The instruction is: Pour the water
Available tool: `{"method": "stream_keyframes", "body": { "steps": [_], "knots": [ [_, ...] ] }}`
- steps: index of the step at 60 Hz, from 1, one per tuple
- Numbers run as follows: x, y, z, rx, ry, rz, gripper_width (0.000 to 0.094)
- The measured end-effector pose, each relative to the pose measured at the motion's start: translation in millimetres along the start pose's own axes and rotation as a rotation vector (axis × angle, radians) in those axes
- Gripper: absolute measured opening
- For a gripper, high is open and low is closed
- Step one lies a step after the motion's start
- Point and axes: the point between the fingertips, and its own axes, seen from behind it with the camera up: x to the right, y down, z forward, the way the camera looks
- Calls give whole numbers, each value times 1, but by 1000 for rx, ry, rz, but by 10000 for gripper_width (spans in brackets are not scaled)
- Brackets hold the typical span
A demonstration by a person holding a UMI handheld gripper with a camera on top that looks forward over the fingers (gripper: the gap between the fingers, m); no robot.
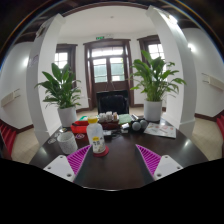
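Nearest the camera, the two pads (151, 160) of the hand-held gripper (108, 163) stood spread wide apart, with nothing between them; the fingers pinched nothing and hung over the near part of the dark tabletop (115, 165). Just ahead of the fingers, at about twelve o'clock from the gap between them, a small bottle (96, 136) with an orange cap stood upright on the tabletop. At roughly ten o'clock from the gripper, and just beside the bottle, sat a white cup (67, 142), also upright and apart from the fingers. Beyond these, clutter lay across the far side of the tabletop, too small to name surely, and a dark chair (113, 102) stood behind it. Two potted plants, one at the left (62, 92) and one at the right (152, 80), flanked a door (108, 68) at the back of the room. Judging from this, the pouring had hardly begun: the bottle was not yet grasped, its cap appeared on, and whether the cup held any water could not be told. Grasping, lifting and tilting over the cup all seemed left to do.
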Motion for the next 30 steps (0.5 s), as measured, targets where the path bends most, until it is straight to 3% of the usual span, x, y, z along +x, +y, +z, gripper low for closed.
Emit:
{"method": "stream_keyframes", "body": {
  "steps": [30],
  "knots": [
    [29,-29,-44,56,102,6,857]
  ]
}}
